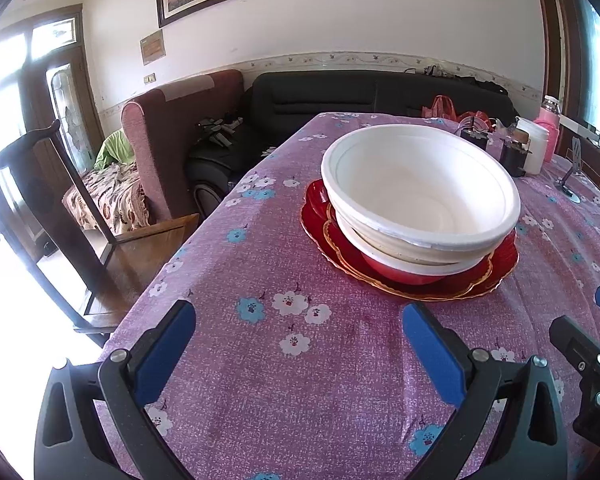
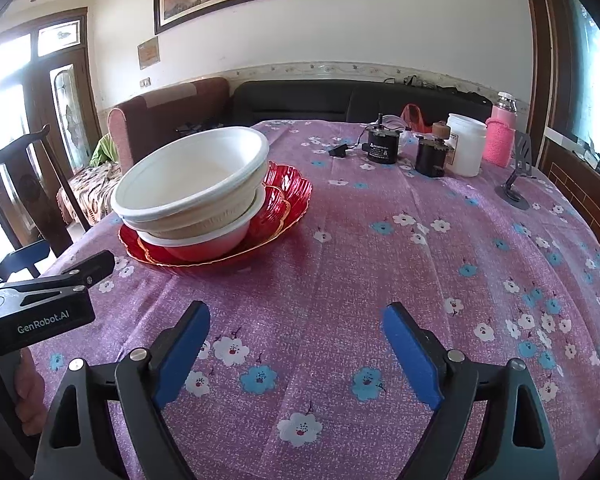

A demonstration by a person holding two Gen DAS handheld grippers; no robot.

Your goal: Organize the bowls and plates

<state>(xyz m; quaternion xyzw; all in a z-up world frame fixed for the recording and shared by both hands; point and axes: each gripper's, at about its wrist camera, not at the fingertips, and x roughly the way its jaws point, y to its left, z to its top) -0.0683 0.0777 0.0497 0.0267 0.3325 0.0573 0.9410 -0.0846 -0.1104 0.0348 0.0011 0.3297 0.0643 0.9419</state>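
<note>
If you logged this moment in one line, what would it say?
left tongs: open, empty | right tongs: open, empty | white bowls: stacked on red plates | tablecloth: flowered

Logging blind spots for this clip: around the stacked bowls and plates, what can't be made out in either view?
- Both views: the count of red scalloped plates is unclear; the stacked white bowls cover them.
- Both views: the red-bottomed lowest bowl has its inside hidden by the bowls nested above.
- Right wrist view: the black motor label is too small to read.
- Left wrist view: the white plastic jar is partly hidden behind dark motors.
</note>
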